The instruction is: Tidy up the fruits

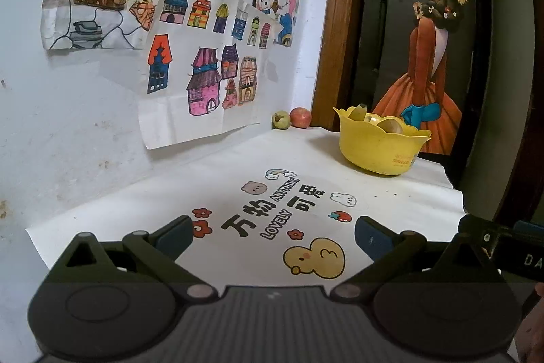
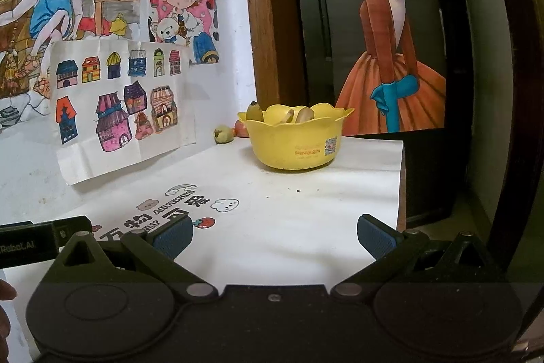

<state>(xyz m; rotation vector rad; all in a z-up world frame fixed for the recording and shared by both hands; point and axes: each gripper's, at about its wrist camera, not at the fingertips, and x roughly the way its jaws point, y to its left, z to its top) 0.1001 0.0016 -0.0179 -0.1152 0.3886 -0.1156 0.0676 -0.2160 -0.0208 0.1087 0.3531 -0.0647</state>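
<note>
Item: fruits for sorting, two loose, several already housed. Green fruit, small, rounded, dark calyx end turned toward the cameras, lying on the white cloth at the far corner against the wall; red fruit, probably an apple, just beside it on the side nearer the wooden frame, the two touching or nearly so. Receptacle: yellow bowl with scalloped rim, near the loose pair and toward the table's right edge, holding a banana end and brownish rounded fruits, kind not determinable. Ground: printed white cloth with duck and lettering, bare between the tools and the fruit. Tools: left gripper, jaws spread wide, nothing between the blue pads; right gripper, likewise spread and empty; both low at the near edge, well apart from all fruit. Judged step: reach for a loose fruit to carry to the bowl. Handling note: the pair sits tight in the corner, so approach from the open cloth side, take the green fruit first since it is the more exposed, straddle its widest part, close gently to avoid rolling it into the wall, lift clear of the rim before releasing. Surrounds: children's drawings on the wall; poster of a figure in an orange dress.
</note>
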